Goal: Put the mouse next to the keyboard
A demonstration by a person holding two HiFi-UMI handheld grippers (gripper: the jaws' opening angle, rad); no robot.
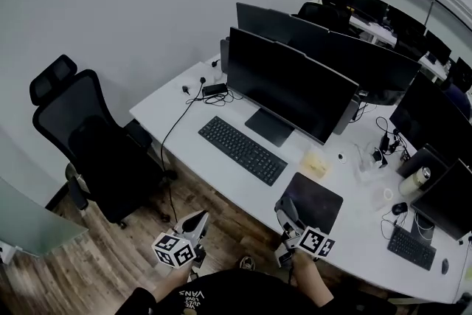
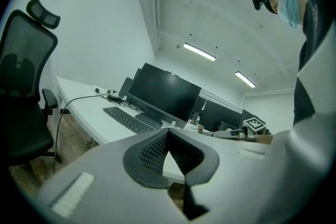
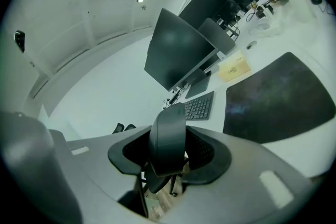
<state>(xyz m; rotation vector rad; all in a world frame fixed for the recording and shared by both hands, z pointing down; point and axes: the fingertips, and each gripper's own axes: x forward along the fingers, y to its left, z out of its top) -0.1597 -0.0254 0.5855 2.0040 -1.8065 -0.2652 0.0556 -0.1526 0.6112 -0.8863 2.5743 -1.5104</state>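
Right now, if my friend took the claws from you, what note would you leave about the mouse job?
Left claw: shut, empty, held over the wooden floor, short of the desk.
Right claw: shut on the dark curved computer mouse, in the air by the white desk's near edge.
Black flat keyboard: on the desk before the wide monitor; black rectangular mouse pad to its right.
Done: mouse is in the claw.
Left: set the mouse down beside the keyboard, then open the claw.
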